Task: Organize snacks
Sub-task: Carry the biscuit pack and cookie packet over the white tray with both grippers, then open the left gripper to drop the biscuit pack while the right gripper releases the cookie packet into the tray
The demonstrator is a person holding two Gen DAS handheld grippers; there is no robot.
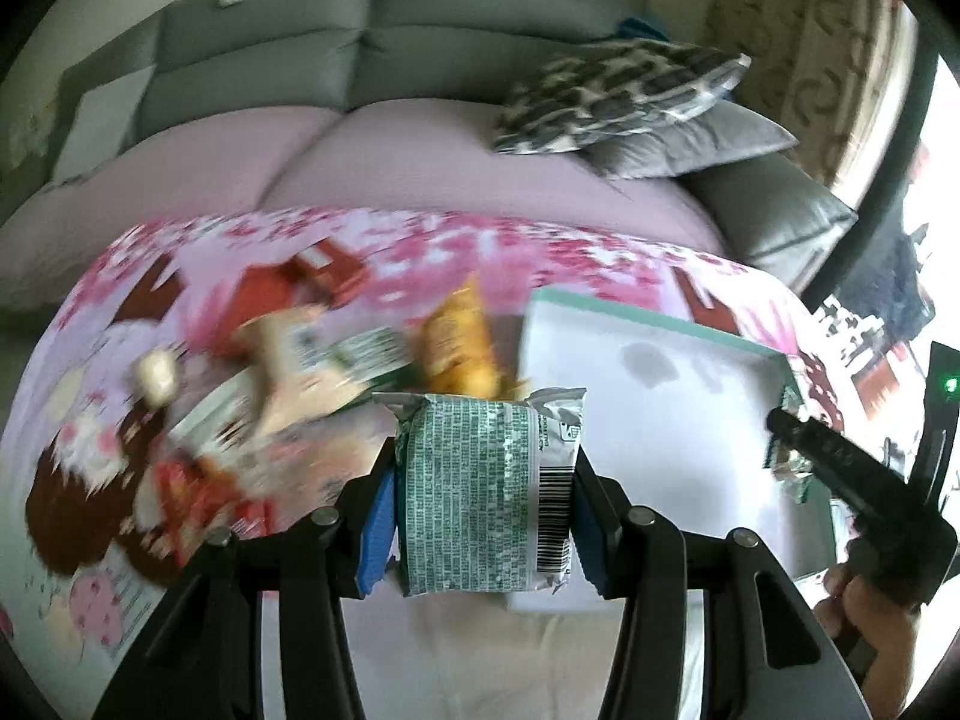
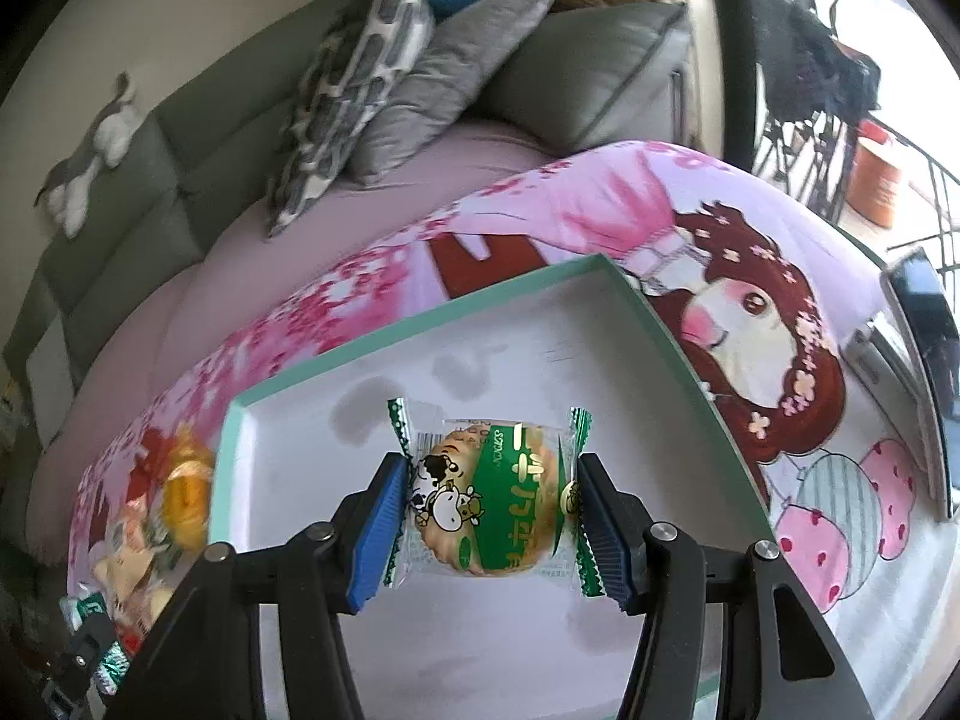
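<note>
My left gripper (image 1: 485, 498) is shut on a green-and-silver snack packet (image 1: 487, 492), its printed back and barcode facing the camera, held just left of the white tray with a teal rim (image 1: 636, 313). In the right wrist view my right gripper (image 2: 489, 516) is shut on a round cracker in a green cow-print wrapper (image 2: 489, 510), hanging over the tray's (image 2: 420, 315) white floor. The right gripper (image 1: 798, 456) also shows at the right of the left wrist view, a hand under it. A blurred heap of snacks (image 1: 288, 372), with a yellow packet (image 1: 459, 348), lies left of the tray.
The tray and snacks rest on a pink cartoon-print cloth (image 2: 720, 312) over a table. Behind stands a grey sofa (image 1: 372, 42) with a mauve seat and patterned and grey cushions (image 2: 384, 84). A dark flat device (image 2: 924, 324) lies at the cloth's right edge.
</note>
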